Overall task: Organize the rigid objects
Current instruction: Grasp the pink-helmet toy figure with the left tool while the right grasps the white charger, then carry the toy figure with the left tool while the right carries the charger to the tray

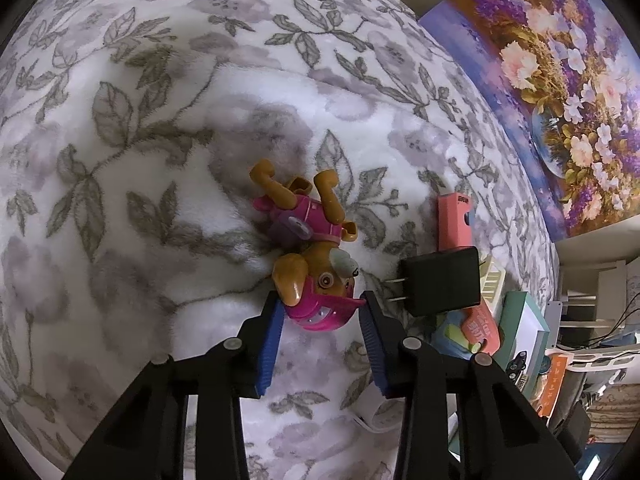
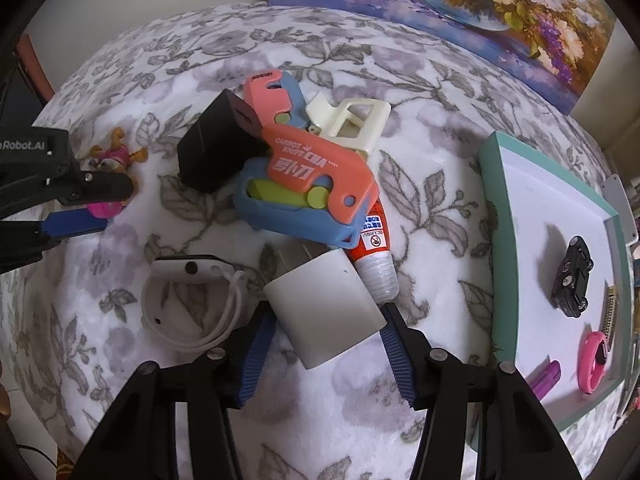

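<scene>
your left tongs [image 1: 322, 306] clench the pink helmet of the toy pup [image 1: 310, 248], which lies on the floral blanket [image 1: 120, 160] with open blanket to its left. your right tongs [image 2: 326, 320] straddle the white charger [image 2: 324, 312], pads at its sides; whether they press, you cannot tell. the toy pile [image 2: 304, 176] crowds just ahead; the teal tray [image 2: 490, 208] edges the right.
</scene>
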{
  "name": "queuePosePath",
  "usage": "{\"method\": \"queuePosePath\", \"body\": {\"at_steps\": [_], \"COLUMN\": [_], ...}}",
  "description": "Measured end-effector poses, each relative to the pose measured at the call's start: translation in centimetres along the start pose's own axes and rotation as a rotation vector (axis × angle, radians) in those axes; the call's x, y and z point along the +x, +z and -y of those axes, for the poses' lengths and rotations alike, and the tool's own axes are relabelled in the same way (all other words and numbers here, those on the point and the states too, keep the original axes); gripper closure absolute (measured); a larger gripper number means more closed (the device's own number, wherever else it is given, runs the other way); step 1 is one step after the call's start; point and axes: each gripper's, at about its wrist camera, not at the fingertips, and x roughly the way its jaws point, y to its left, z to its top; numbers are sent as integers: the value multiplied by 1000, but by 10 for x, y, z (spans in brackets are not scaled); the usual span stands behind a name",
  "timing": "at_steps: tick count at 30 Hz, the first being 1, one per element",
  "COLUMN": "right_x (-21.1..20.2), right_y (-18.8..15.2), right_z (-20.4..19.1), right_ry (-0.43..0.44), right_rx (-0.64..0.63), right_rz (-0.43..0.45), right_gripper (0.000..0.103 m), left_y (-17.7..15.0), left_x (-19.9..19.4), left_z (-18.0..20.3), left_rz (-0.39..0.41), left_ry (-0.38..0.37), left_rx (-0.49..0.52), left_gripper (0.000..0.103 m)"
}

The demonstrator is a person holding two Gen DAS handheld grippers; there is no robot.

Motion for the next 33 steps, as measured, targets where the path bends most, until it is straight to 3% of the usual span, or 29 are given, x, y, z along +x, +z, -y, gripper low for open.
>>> {"method": "queuePosePath", "body": {"at_steps": [18, 19, 21, 22, 33], "right_x": [-16, -19, -25, -28, -54], "right_y": [0, 0, 1, 1, 2], "right_z": [34, 37, 40, 43, 90], "right_ry": [69, 74, 81, 87, 145], "right_rx": [96, 102, 110, 118, 251], "right_rz": [26, 35, 51, 59, 124], "right_gripper": [52, 53, 54, 54, 55], "left_y": [-6, -7, -10, -12, -25], "left_x": [-43, -46, -49, -50, -45], "left_z": [29, 34, 43, 50, 87], "left_rz": [107, 116, 125, 122, 130], "left_ry": [-65, -64, -79, -98, -38], "left_rx": [46, 55, 71, 78, 177], "left_gripper": [70, 72, 96, 101, 101]}}
